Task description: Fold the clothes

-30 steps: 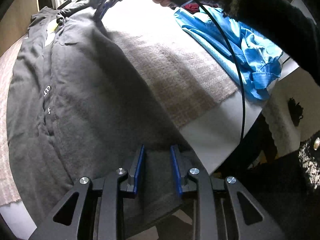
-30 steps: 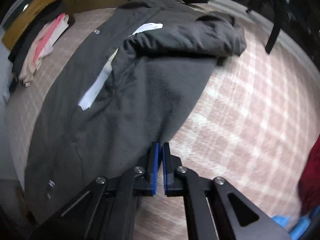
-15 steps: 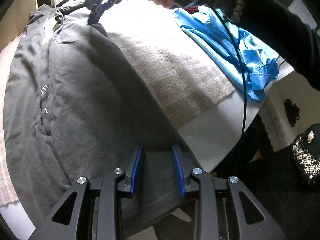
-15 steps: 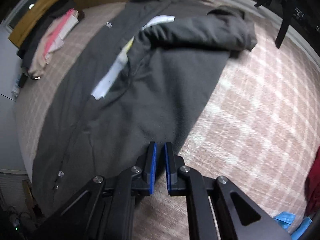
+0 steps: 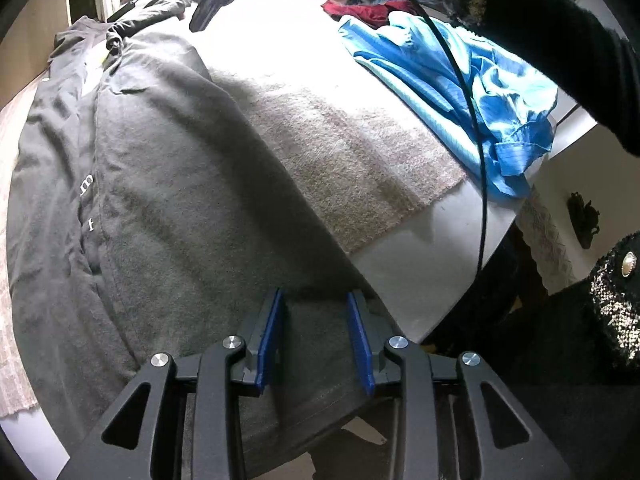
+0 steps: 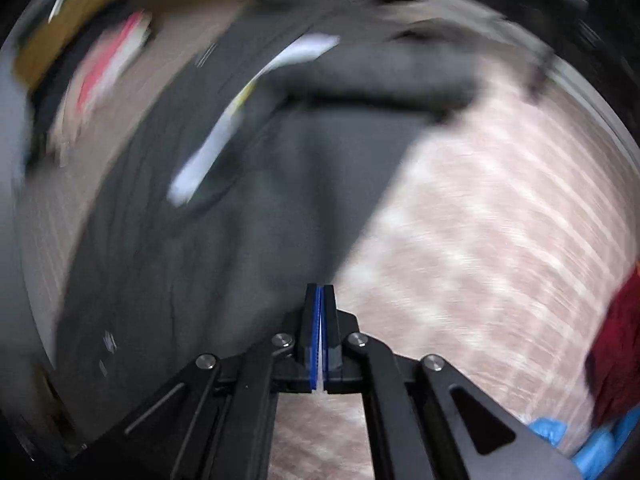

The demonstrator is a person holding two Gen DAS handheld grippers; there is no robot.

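I am in the middle of a fold on the grey top [image 5: 168, 184]. It fills the left and centre of the left view and lies flat on the beige mat [image 5: 352, 160] that covers the white desk [image 5: 436, 276]. One long side of it is already turned over the body, so a straight folded edge runs from upper left toward the lower centre.

My left fingers [image 5: 316, 340] are spread apart with the hem corner lying between them; they hold nothing. My right fingers [image 6: 320, 336] are pressed together at the lower centre of the blurred right view, right at the edge of the cloth. Whether they pinch any fabric, I cannot tell.

As I judge it, the next move needs a new hold on an edge of the top, with both ends taken evenly so the fold stays straight.

The fabric looks like soft, matte jersey, thick enough to keep a smooth line, with small white letters and a white strip near the collar. The mat is rough and woven. At the upper right lies a shiny, crumpled blue garment [image 5: 472, 92], and behind it something dark red [image 5: 360, 10].
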